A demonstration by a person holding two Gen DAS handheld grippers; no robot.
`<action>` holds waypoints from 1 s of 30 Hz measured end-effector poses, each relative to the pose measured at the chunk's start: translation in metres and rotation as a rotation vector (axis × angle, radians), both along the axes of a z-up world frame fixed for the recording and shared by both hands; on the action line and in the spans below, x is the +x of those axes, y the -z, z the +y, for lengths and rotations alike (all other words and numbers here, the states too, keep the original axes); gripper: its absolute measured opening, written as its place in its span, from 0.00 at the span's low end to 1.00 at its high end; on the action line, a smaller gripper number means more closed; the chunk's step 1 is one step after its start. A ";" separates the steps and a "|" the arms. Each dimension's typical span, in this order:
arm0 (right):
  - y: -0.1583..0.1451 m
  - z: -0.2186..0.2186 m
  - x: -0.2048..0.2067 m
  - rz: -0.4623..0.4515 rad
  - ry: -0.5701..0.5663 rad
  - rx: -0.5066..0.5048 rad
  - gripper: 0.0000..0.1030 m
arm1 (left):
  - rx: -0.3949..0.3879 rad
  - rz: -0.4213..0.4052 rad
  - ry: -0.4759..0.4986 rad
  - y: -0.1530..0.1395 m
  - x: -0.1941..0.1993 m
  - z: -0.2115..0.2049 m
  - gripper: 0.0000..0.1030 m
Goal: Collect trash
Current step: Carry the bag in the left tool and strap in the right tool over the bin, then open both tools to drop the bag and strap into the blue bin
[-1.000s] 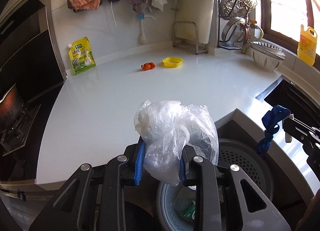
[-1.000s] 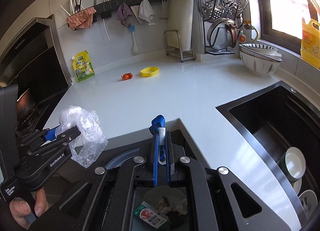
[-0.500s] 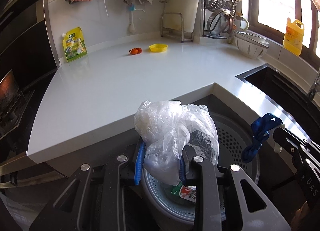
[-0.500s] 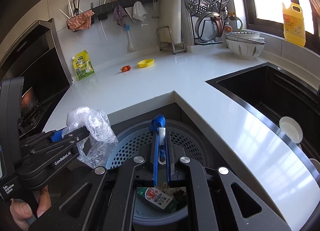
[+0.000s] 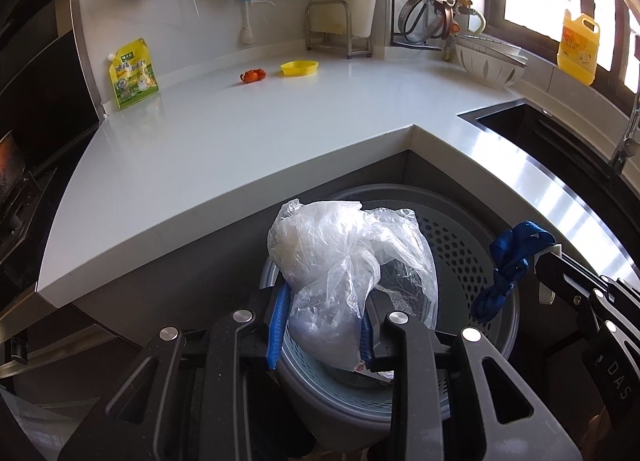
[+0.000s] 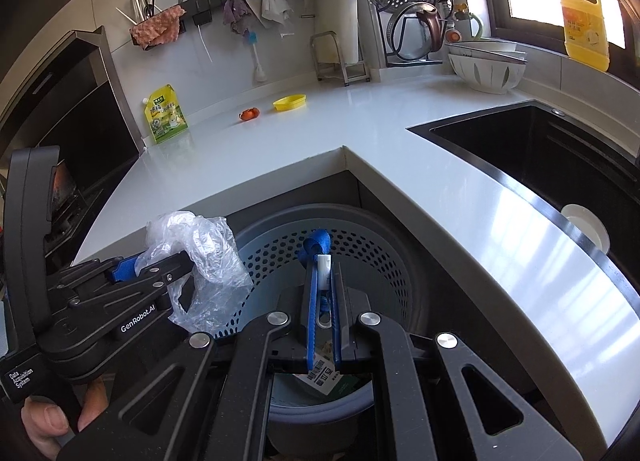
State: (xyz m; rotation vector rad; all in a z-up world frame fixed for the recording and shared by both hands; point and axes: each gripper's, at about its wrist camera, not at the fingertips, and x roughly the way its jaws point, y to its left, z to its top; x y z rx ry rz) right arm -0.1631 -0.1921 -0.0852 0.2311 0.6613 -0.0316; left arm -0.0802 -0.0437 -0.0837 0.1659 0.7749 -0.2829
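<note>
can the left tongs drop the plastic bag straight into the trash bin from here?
Probably yes. The left tongs hold the crumpled plastic bag directly above the open perforated trash bin, with nothing between. The right tongs, shut on a blue strap, sit off to the side.

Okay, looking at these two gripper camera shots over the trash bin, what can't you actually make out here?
- Bin contents: left wrist view, hidden by the plastic bag in the left gripper; right wrist view shows only a scrap of printed packaging below the right gripper.
- What the blue strap is tied to: a white piece is clamped with it, too small to tell.
- Sink: cut off by the right edge in the right wrist view.
</note>
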 end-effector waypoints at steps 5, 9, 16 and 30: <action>0.007 0.004 0.005 0.022 -0.011 -0.015 0.06 | -0.001 0.017 0.007 0.006 0.003 -0.002 0.29; 0.016 0.005 0.011 0.052 -0.017 -0.016 0.06 | 0.004 0.035 0.010 0.013 0.006 -0.003 0.30; 0.025 0.003 0.016 0.082 -0.022 -0.014 0.06 | 0.004 0.071 0.007 0.022 0.011 -0.003 0.31; 0.031 0.007 0.020 0.095 -0.033 -0.004 0.07 | -0.003 0.079 0.002 0.025 0.014 0.004 0.46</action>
